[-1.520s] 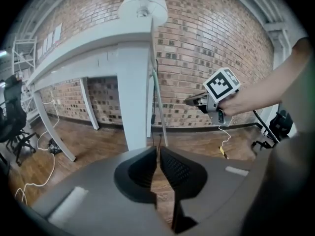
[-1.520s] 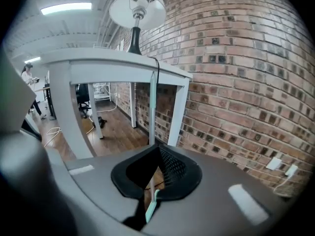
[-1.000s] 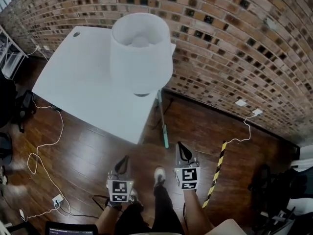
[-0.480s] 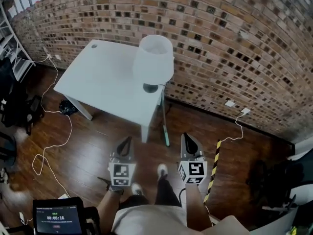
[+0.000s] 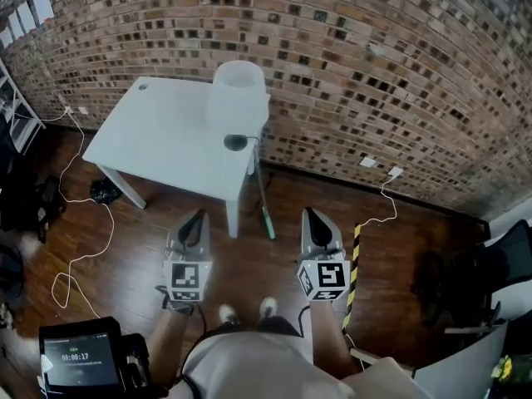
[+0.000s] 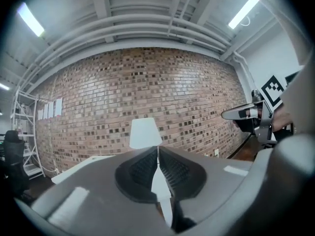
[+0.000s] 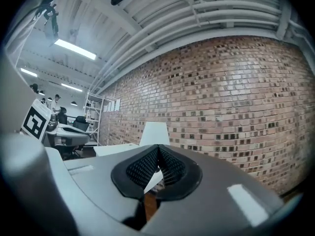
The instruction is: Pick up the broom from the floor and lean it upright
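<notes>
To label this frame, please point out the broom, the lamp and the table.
broom (image 5: 268, 223), head view, on its green lower end.
lamp (image 5: 238, 91), head view, on the white shade.
table (image 5: 158, 135), head view, on the bare top.

Grey fingers (image 5: 193, 229), seemingly white shoes (image 5: 268, 307)

It was an industrial-style office or lab: bare brick wall (image 5: 349, 65), dark wooden floor (image 5: 141, 252), white table (image 5: 158, 140), metal shelving (image 6: 22, 127), exposed ceiling pipes (image 6: 142, 23) and tube lights (image 6: 243, 11).
</notes>
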Demonstrator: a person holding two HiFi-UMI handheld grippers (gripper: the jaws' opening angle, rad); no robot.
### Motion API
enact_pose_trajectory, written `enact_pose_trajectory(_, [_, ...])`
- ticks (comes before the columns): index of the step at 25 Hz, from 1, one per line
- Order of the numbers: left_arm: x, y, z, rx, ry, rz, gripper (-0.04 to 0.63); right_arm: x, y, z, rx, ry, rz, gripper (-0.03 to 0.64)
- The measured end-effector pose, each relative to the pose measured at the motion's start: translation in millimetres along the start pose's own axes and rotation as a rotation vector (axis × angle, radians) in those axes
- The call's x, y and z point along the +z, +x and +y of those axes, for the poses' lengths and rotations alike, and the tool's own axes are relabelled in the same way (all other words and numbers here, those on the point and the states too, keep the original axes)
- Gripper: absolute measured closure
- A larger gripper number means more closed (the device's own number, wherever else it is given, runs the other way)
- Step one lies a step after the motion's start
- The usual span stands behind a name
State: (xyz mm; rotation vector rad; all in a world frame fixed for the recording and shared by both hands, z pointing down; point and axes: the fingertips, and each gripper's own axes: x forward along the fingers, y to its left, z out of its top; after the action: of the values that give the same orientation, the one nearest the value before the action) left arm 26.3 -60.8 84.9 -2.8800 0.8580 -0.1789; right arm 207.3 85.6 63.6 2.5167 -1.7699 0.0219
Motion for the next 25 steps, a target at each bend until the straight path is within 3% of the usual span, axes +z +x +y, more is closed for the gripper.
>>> enact_pose_trajectory(4, [21.7,4.6,-22.8,-0.017,0.003,-0.052,0.583,21.7,-4.0,-2.4,0.032,-0.023,-0.043,0.603])
enact_pose_trajectory(11, [26.1,11.3,-50.6,-0.022,-0.003,-0.047,0.583,21.2,-9.3,-23.7,0.043,-0.019,-0.046,0.603])
enact_pose_trajectory(25, [41.0,0.3,-49.8,-0.036,0.009,-0.080,0.583,31.1,-24.6,-18.8,0.044,-0.061,-0.043,0.603])
